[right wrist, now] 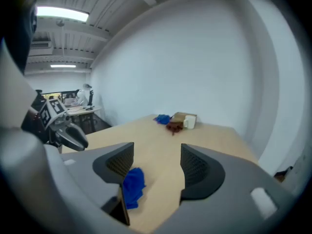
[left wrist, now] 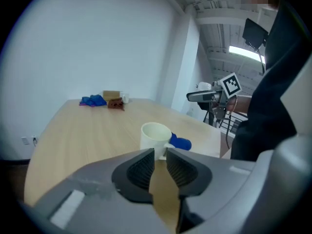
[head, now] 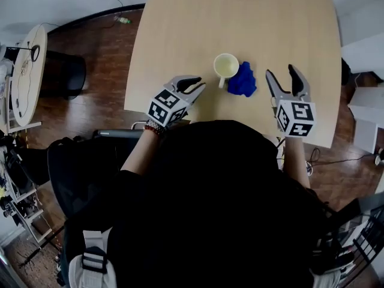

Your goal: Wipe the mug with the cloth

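While poised empty near the mug (head: pixel 225 66), neither gripper yet at work: left gripper (head: pixel 195 84) with jaws only narrowly apart, right gripper (head: pixel 281 72) with jaws spread wide, nothing between either pair. Probably best begun by closing the right jaws on a high fold of the blue cloth (head: pixel 243 80), gathering enough to wipe without shoving the mug, and by widening the left jaws first so as to steady the mug at rim or handle. Mug upright on the tabletop (head: pixel 180 29), handle turned toward the person; crumpled cloth just right of the mug, seemingly touching it. Left of the mug and nearer the person, the left jaws, sighting it through their narrow gap. Right of the mug, beyond the cloth, the right jaws, with the cloth ahead and off toward their left pad, not yet between them.
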Tool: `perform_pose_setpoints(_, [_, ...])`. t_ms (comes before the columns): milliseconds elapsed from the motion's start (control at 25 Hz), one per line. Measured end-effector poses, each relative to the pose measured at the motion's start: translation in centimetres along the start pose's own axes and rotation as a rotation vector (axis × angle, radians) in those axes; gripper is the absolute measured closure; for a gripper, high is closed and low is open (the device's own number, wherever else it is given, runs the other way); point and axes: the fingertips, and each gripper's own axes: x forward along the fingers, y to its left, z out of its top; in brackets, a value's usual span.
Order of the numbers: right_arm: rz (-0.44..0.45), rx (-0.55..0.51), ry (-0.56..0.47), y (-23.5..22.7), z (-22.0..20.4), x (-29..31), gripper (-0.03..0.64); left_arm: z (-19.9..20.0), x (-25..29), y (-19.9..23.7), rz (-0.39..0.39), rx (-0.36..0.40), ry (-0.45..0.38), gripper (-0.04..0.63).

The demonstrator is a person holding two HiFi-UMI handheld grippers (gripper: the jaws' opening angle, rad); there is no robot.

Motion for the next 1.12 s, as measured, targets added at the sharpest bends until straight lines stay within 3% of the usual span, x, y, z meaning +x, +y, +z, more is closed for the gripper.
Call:
perform_pose_setpoints(160, [-0.106, -0.003, -0.114, -3.2, 5.0, -2.5, 0.313, 4.5, -3.2, 2.0, 0.067, -0.026, -0.133, 0.515])
perform_pose_setpoints(360, [-0.081, -0.04, -0.129, -2.0, 6.2, -3.1, 0.313, 9.7, -6.1, 3.9, 0.124, -0.025, -0.288, 0.518])
perform_pose_setpoints(560, [-0.074, -0.033, -0.165, -1.5, 7.4, -2.6, 0.313, 15.3, -7.8, 0.7, 0.019, -0.007, -0.424, 0.528])
perform_pose_setpoints(760, [-0.032, -0.042, -0.195, 0.1, 8.3, -2.3, 0.313, 18.6, -8.9, -1.8, -0.033, 0.014, -0.485, 0.537])
perform_pose_setpoints(960, [-0.002, -0.041, -0.175, 0.9, 7.8, -1.5, 0.313, 18.9, -9.1, -2.4, -0.034, 0.026, -0.467, 0.537])
perform_pose_setpoints(1120, [-0.007, -0.037, -0.167, 0.4, 7.3, -1.6, 0.313, 19.6, -9.6, -2.9, -0.049, 0.025, -0.501, 0.537])
